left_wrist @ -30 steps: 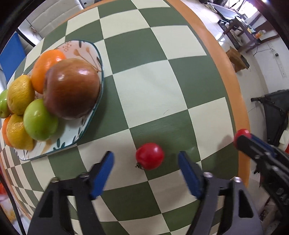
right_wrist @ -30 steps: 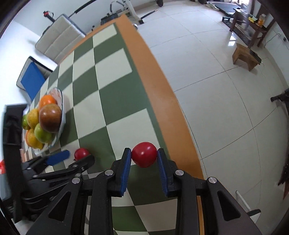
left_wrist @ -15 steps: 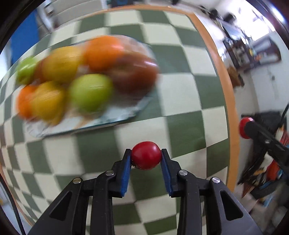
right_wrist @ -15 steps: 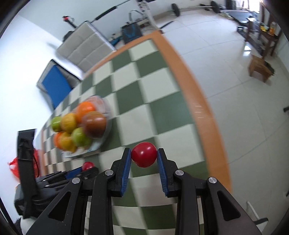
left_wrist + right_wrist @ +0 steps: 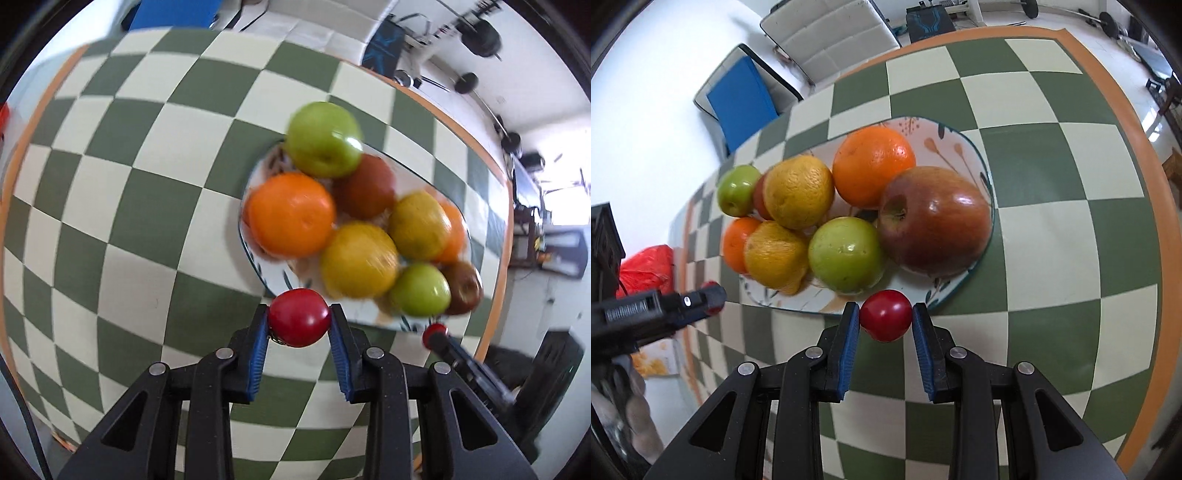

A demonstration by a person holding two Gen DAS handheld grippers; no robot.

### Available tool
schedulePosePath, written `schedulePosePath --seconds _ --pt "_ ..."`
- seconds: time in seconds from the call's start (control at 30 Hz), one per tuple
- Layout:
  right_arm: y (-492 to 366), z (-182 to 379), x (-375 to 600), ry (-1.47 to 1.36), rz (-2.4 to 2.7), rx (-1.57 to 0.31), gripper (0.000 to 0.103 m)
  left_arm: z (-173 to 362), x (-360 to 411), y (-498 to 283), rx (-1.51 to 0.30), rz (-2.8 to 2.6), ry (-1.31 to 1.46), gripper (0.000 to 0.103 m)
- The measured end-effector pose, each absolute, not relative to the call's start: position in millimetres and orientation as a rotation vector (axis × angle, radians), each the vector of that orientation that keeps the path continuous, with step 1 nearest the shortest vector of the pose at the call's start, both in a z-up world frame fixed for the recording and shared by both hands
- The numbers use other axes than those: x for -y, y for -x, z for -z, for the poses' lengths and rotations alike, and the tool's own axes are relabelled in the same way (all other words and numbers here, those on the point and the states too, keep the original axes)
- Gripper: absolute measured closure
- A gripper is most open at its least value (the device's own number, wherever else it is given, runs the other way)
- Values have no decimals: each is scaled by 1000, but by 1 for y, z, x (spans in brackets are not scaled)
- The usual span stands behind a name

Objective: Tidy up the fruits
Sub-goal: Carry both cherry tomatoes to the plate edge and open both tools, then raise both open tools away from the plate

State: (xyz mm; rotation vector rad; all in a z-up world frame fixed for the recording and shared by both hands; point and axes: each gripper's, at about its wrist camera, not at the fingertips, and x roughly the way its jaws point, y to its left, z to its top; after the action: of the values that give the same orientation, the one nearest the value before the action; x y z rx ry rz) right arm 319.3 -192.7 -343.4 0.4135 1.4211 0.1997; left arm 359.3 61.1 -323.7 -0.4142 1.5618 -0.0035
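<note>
My left gripper (image 5: 299, 319) is shut on a small red tomato (image 5: 298, 316), held just above the near rim of the patterned plate (image 5: 255, 266). That plate is piled with oranges, yellow citrus, green apples and a red apple. My right gripper (image 5: 885, 320) is shut on a second small red tomato (image 5: 885, 319), at the near edge of the same plate (image 5: 960, 142), in front of a green apple (image 5: 846, 254) and a big red apple (image 5: 934, 219). Each view shows the other gripper at its side, carrying its tomato.
The plate stands on a green and cream checkered table (image 5: 1052, 184) with an orange border. A chair with a blue cushion (image 5: 740, 98) stands at the far side. A red bag (image 5: 646, 267) lies to the left, off the table.
The left gripper went from open around the tomato on the table to shut on it and lifted it over to the plate. The right gripper carried its tomato from the table edge to the plate.
</note>
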Motion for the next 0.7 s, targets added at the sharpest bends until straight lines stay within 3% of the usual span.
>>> schedulePosePath --seconds 0.27,0.33,0.4,0.5,0.53,0.6,0.7 --pt "-329 352 190 -392 -170 -1440 69 356 -80 -368 -1647 2 524 73" --pt "-329 351 193 -403 -160 -1441 64 357 -80 -368 -1654 -10 520 73" --pt "-327 347 197 -402 -147 -1434 46 356 -81 -367 -1651 -5 522 71" --pt "-323 339 202 -402 -135 -1423 42 352 -81 -366 -1648 -7 497 69" --pt "-321 335 203 -392 -125 -1420 40 350 -81 -366 -1648 -12 482 66" --pt "-318 327 205 -363 -104 -1410 24 343 -77 -365 -1627 -21 439 46" --pt "-314 312 204 -285 -64 -1383 14 329 -71 -360 -1579 -57 308 24"
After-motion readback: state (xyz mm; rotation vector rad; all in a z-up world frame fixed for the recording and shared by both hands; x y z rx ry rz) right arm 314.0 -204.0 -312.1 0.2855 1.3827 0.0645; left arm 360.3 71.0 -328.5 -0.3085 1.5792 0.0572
